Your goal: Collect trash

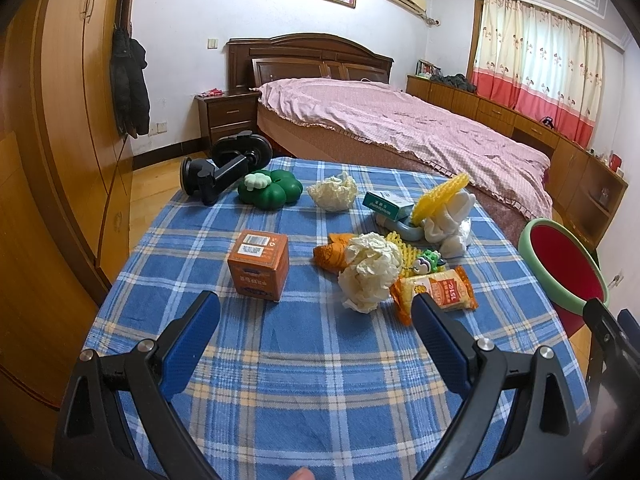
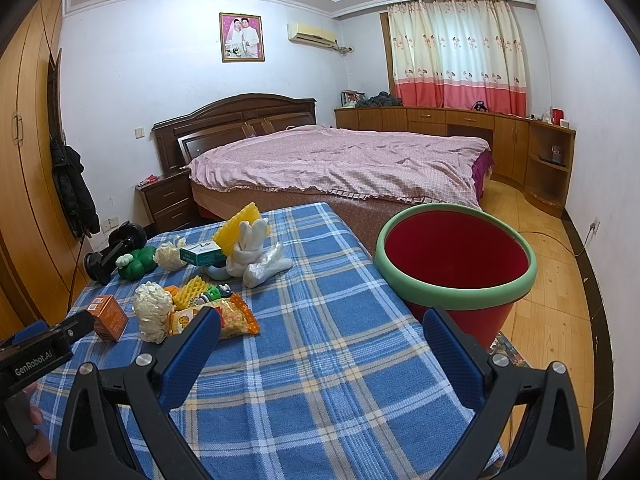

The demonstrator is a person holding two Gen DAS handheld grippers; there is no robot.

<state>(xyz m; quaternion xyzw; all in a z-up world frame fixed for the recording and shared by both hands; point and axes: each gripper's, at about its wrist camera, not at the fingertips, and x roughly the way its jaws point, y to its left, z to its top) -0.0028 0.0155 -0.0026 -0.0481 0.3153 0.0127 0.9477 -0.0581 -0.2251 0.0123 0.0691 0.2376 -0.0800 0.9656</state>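
Trash lies on a blue plaid tablecloth (image 1: 312, 368): a crumpled white paper ball (image 1: 370, 270), an orange snack packet (image 1: 438, 290), an orange box (image 1: 260, 264), a second paper ball (image 1: 333, 191), yellow foam netting (image 1: 440, 194) and a green-white carton (image 1: 386, 204). A red bin with a green rim (image 2: 456, 264) stands beside the table's right edge. My left gripper (image 1: 316, 308) is open and empty, just short of the orange box and the paper ball. My right gripper (image 2: 320, 328) is open and empty over the cloth, left of the bin.
A green clover-shaped toy (image 1: 272, 190), a black suction mount (image 1: 224, 164) and white gloves (image 1: 452, 220) sit at the table's far side. A small green toy (image 1: 428, 260) lies by the packet. A bed with a pink cover (image 1: 400, 120) stands behind the table, a wardrobe (image 1: 60, 120) to the left.
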